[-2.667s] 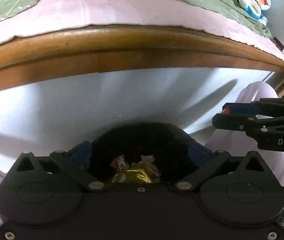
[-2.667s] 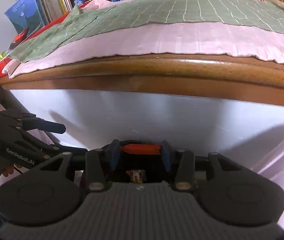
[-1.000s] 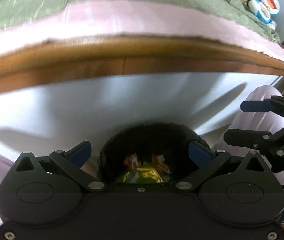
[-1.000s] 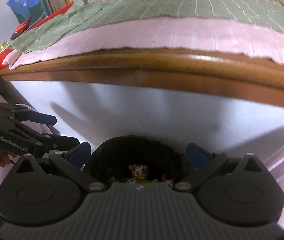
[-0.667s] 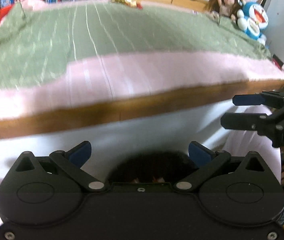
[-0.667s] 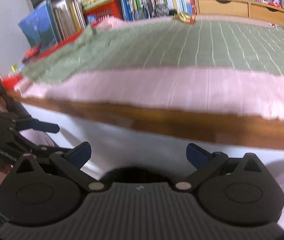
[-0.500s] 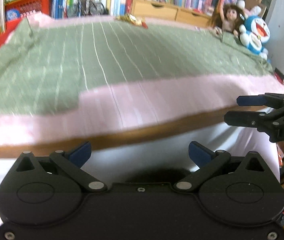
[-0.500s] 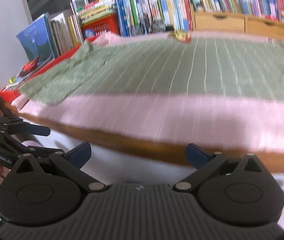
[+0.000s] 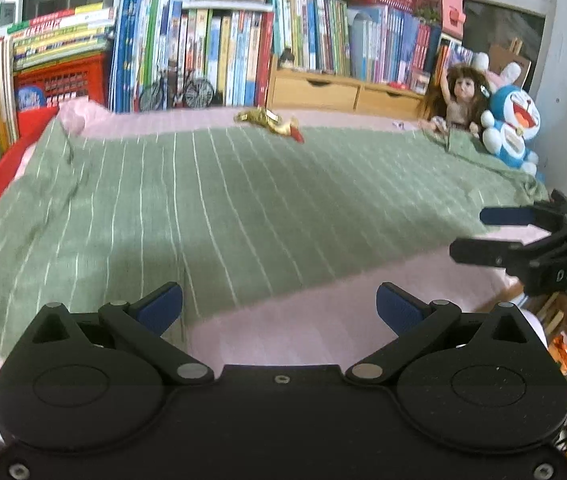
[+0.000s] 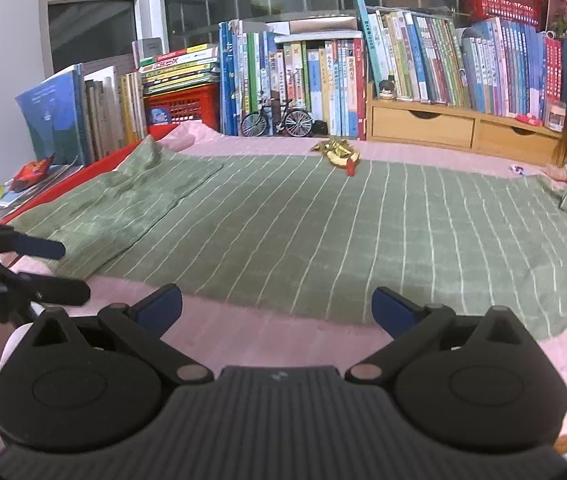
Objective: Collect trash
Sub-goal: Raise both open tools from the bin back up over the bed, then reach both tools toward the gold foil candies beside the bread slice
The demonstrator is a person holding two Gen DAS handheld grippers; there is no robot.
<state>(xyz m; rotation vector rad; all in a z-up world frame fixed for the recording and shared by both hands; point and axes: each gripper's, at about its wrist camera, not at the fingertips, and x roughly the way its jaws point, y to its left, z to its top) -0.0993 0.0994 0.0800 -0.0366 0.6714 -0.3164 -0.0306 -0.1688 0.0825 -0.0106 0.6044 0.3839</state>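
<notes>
A crumpled gold wrapper [image 9: 261,118] [image 10: 337,150] with a small red piece [image 9: 296,136] [image 10: 350,169] beside it lies at the far side of the green striped blanket [image 9: 223,200] [image 10: 323,232]. My left gripper [image 9: 279,306] hangs open over the bed's near edge with nothing between its fingers. My right gripper [image 10: 276,306] is open and empty too, also over the near edge. Each gripper shows in the other's view: the right gripper [image 9: 479,232] at the right, the left gripper [image 10: 63,270] at the left. The black bin is out of view.
A pink sheet [image 9: 323,312] borders the blanket in front. Rows of books [image 10: 323,80], a model bicycle [image 10: 277,120], wooden drawers [image 10: 463,128], a red crate [image 10: 181,108], a doll [image 9: 459,96] and a blue plush toy [image 9: 511,132] line the far side.
Both grippers rose from the black bin on the floor up above the bed edge. The right gripper let go of an orange-red piece over the bin and opened. The bin has dropped out of view.
</notes>
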